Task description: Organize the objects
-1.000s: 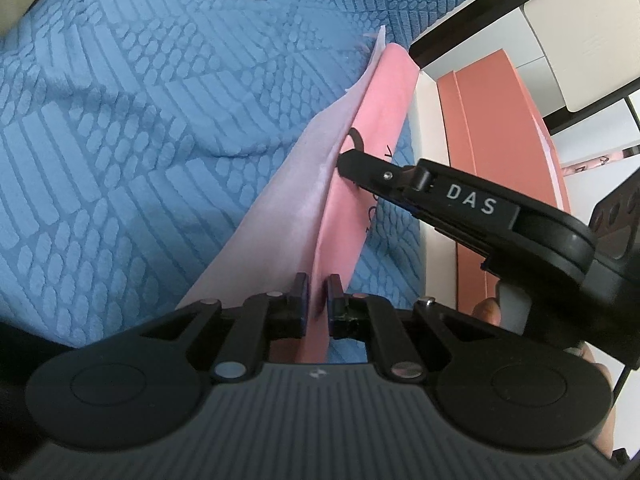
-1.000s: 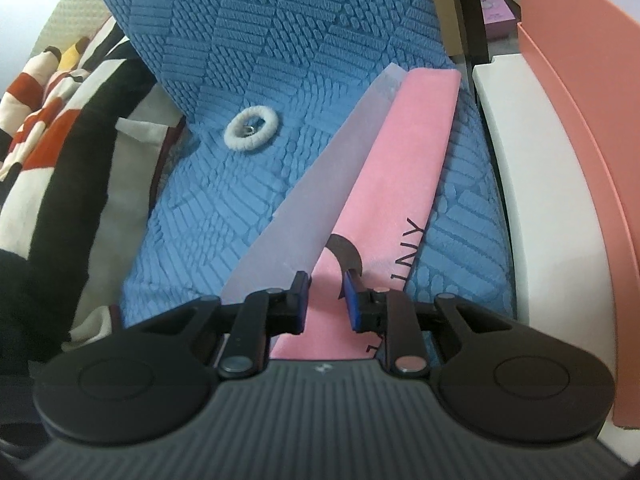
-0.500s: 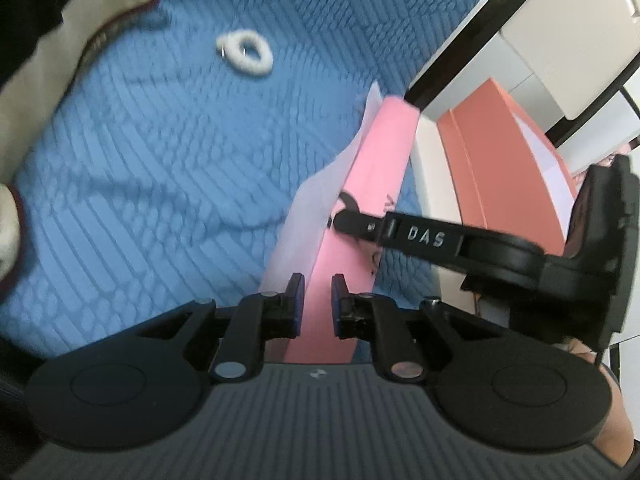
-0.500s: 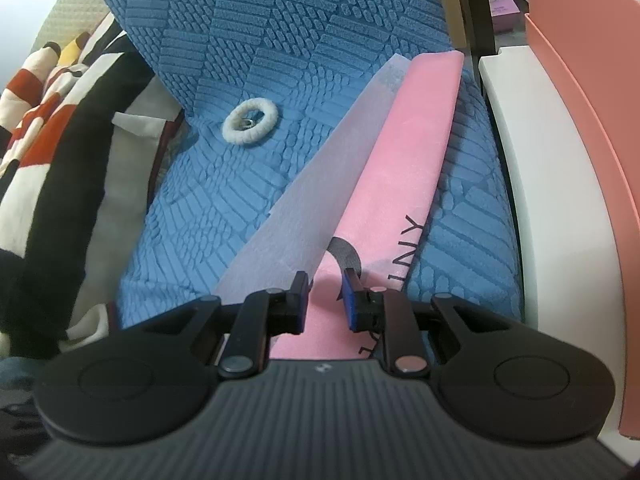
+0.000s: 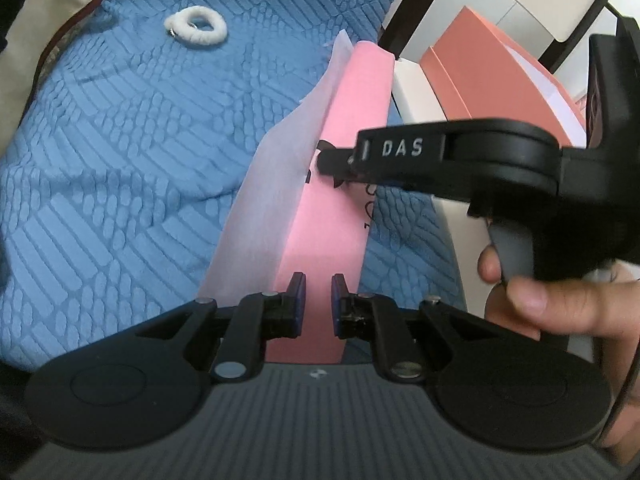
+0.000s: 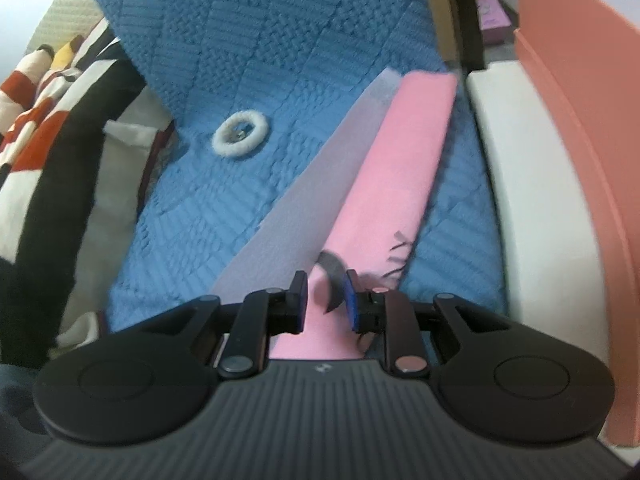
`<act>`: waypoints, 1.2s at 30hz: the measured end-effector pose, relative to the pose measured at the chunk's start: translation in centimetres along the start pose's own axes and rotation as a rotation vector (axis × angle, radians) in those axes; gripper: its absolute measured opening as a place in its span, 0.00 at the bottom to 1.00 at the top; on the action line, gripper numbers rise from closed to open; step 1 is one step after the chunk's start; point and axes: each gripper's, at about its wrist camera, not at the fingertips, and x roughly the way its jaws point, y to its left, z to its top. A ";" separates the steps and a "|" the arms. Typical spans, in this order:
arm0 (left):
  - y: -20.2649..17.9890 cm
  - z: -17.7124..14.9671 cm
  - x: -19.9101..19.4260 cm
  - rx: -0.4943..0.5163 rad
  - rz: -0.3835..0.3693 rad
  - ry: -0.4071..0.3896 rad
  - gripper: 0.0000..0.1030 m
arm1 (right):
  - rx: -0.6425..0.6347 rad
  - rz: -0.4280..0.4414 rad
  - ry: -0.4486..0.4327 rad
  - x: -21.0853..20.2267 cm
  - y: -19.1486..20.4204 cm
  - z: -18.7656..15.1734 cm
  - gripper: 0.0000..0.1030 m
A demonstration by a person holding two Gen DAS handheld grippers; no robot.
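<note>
A: Your left gripper (image 5: 318, 304) sits low over the long pink folded cloth (image 5: 352, 168), its blue-padded fingers (image 5: 298, 304) parted by a narrow gap, with the cloth's near end showing between them. They look clear of the fabric, gripping nothing.

B: And where does that cloth lie?

A: Flat on the blue textured quilted cover (image 5: 120, 152), running away from you toward the white cushion edge (image 5: 416, 92). A thin sheet of pale lilac tissue paper (image 5: 272, 208) lies along its left side, touching it.

B: Your right gripper (image 6: 324, 300)?

A: Also parted, a little wider, hovering over the cloth's dark printed mark (image 6: 334, 276). From your left wrist view it reaches in from the right, its black arm labelled DAS, your right hand (image 5: 552, 304) on the handle.

B: Anything else around?

A: A white fuzzy ring (image 6: 240, 133) rests on the cover, well apart from the cloth. A salmon-coloured box (image 6: 580, 92) stands beyond the white cushion on your right, and a striped black, white and red fabric (image 6: 48, 128) lies to your left.
</note>
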 end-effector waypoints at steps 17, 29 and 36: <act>1.3 0.1 0.0 -0.065 -0.032 0.008 0.14 | 0.211 0.041 -0.052 1.5 -4.8 2.9 0.43; 1.8 0.0 -0.1 -0.121 -0.058 0.010 0.14 | 0.252 0.220 0.064 2.3 -4.1 1.1 0.20; 2.0 0.0 -0.2 -0.130 -0.061 0.008 0.14 | 0.202 0.203 0.058 2.1 -2.9 1.3 0.13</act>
